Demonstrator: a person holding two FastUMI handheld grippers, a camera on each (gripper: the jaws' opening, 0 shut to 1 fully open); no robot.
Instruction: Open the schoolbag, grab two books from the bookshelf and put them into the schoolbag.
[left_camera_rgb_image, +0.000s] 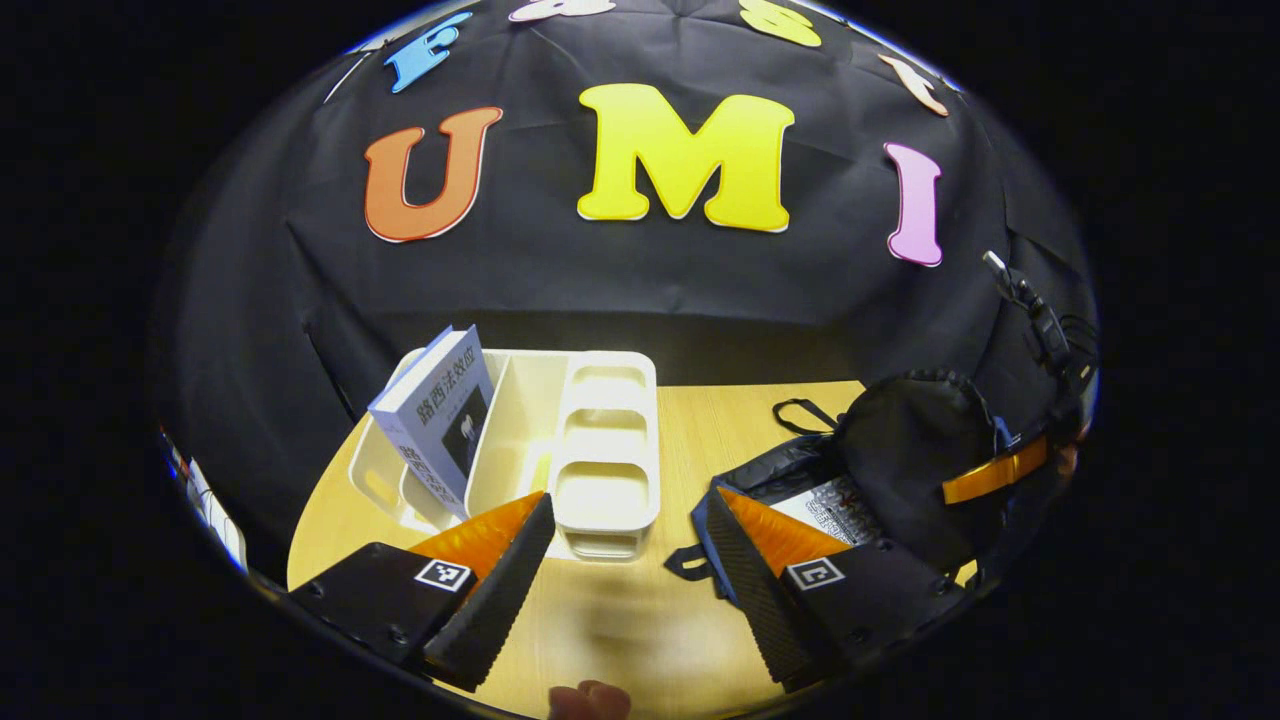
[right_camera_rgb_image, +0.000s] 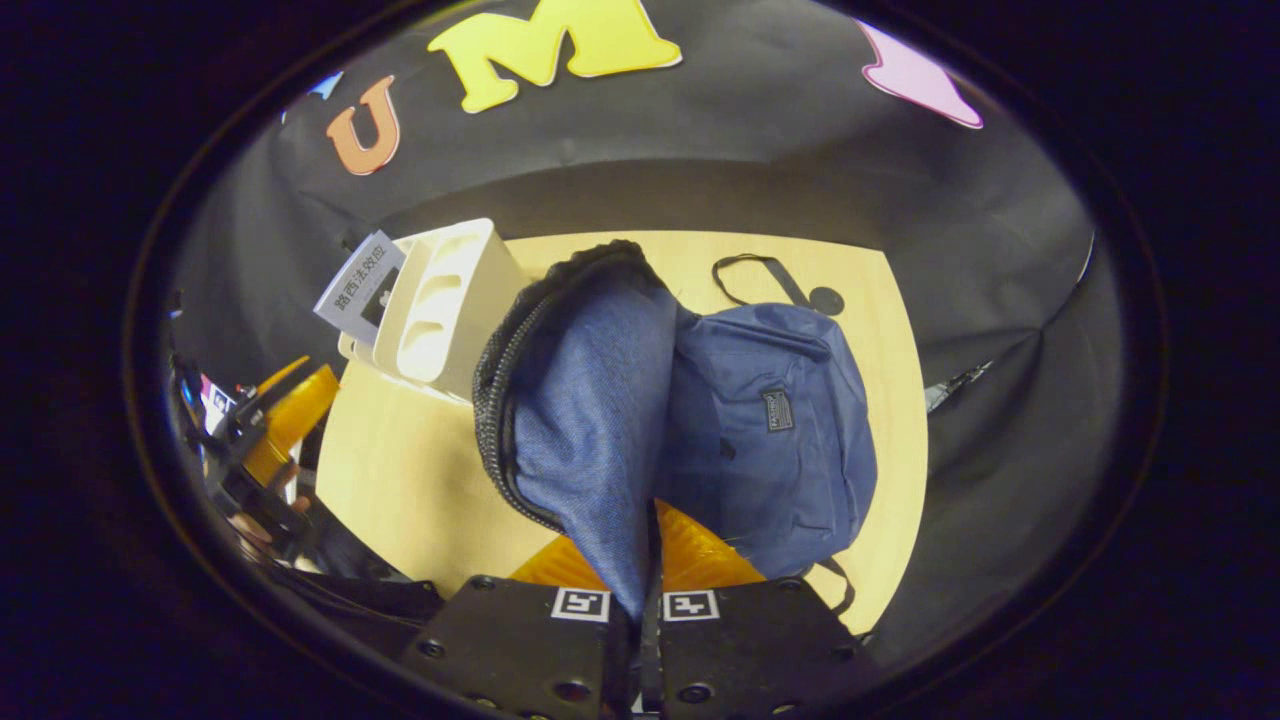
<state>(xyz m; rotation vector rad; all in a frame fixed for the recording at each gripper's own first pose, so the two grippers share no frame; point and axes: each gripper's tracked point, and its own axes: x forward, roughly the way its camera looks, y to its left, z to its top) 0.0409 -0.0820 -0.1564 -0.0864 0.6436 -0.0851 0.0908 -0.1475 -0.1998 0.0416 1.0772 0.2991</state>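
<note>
right gripper (right_camera_rgb_image: 640, 585) clamps schoolbag (right_camera_rgb_image: 770, 440) flap (lifted); left gripper (left_camera_rgb_image: 628, 560) spread wide before bookshelf (left_camera_rgb_image: 560, 440).

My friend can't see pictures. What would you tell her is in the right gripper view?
The right gripper is shut on the blue schoolbag, holding its flap up over a wooden table. Behind stands a white bookshelf with one book leaning in it.

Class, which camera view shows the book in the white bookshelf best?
The left gripper view: the book leans in the bookshelf, near and facing the camera. In the right gripper view the book is small, partly behind the bookshelf.
</note>
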